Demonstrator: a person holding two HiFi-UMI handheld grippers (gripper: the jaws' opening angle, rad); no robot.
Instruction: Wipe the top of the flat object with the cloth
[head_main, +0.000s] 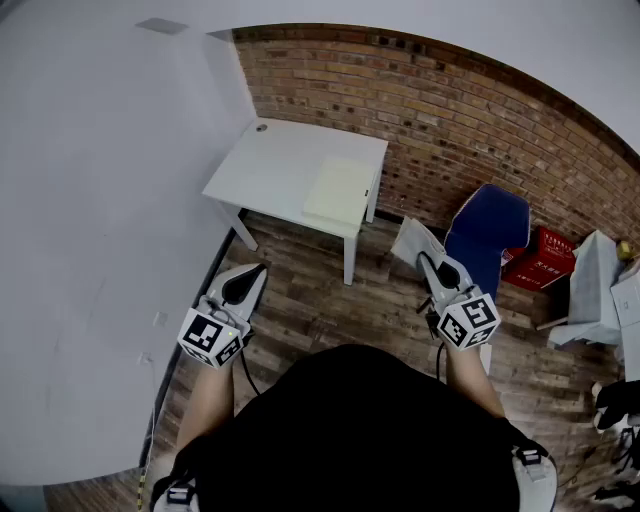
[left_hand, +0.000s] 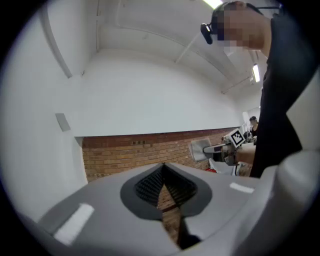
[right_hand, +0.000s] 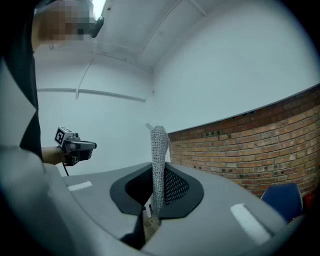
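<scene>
Right gripper view, cloth (right_hand: 158, 170) upright, seemingly clamped

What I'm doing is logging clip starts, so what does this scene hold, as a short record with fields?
flat object: pale panel lying on white table
cloth: grey mesh, clamped in right gripper
left gripper: shut, empty
position: both grippers short of the table, over wood floor
wiping: not yet begun
</scene>
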